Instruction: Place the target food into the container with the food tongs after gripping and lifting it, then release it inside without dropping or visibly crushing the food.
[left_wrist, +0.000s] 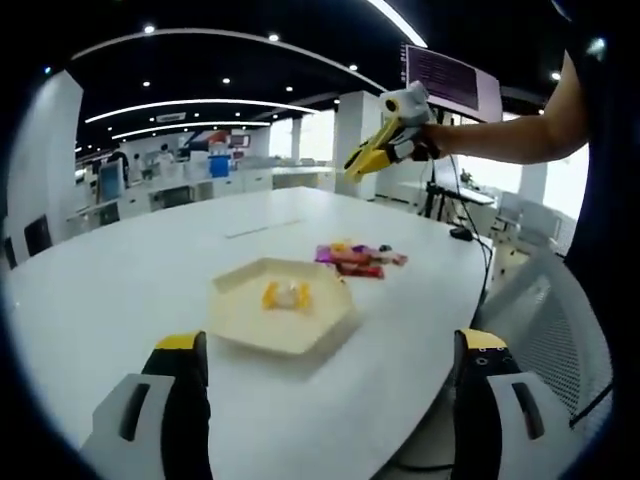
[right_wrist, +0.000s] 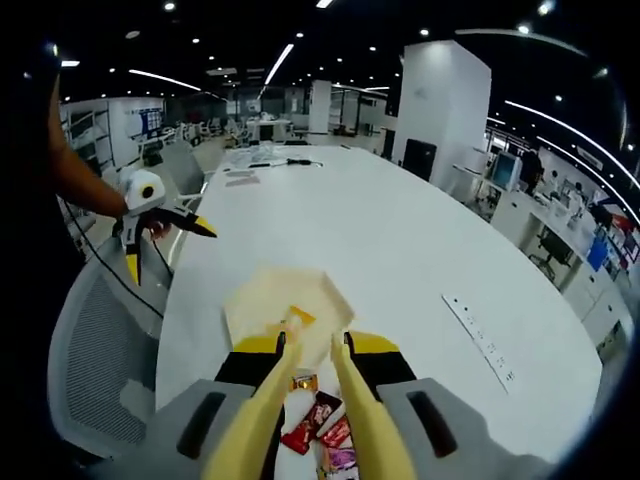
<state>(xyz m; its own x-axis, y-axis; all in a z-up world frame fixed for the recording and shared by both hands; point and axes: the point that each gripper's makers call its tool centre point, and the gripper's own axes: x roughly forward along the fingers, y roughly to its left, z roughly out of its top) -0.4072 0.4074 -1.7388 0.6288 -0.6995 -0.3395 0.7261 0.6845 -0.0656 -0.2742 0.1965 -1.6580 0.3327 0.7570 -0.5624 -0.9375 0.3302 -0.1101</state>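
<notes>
left gripper low over the white table, jaws spread wide, nothing between. hexagonal cream tray at 12 o'clock from it, yellow-and-white food inside. snack packets at 2 o'clock, beside the tray. right gripper clamped on yellow tongs, tips over tray.

Food on the tray is small and blurred, kind unclear | wrapped snacks partly hidden behind the tongs, labels unreadable | left gripper bodies cut by the bottom edge | tong handles run off the bottom edge in the right gripper view
</notes>
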